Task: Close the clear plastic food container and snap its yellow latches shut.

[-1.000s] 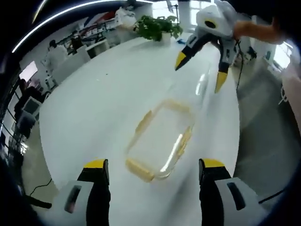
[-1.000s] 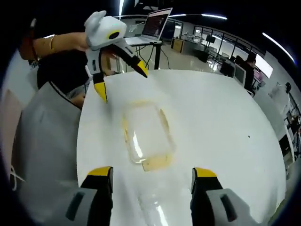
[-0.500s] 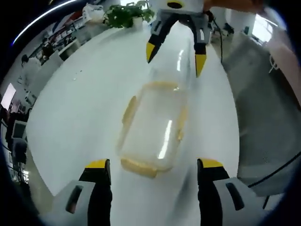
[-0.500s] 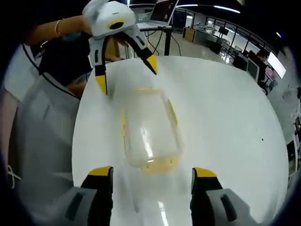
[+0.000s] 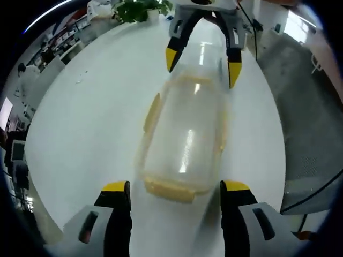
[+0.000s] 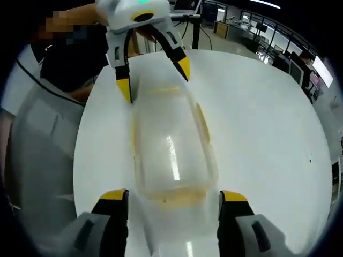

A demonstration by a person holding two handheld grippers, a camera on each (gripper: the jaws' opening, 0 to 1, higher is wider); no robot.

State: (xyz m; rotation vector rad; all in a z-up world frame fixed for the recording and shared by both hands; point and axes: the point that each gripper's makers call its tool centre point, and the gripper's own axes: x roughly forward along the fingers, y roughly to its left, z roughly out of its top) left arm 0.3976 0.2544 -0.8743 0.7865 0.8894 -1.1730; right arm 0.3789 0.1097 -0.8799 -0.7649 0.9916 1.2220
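Now you've brought both grippers in: the left gripper (image 5: 175, 188) and right gripper (image 6: 173, 196), fingers spread wide and empty, bracket opposite ends of the clear container (image 5: 185, 140) lying on the white counter (image 5: 91, 118). Its yellow latches (image 5: 170, 190) look within reach for pressing.

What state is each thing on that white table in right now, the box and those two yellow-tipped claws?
Clear plastic food container: lid resting on top, lying flat on the white table.
Yellow latches: blurred, cannot tell whether snapped.
Left gripper: jaws open, at one short end of the container.
Right gripper: jaws open, at the opposite short end.
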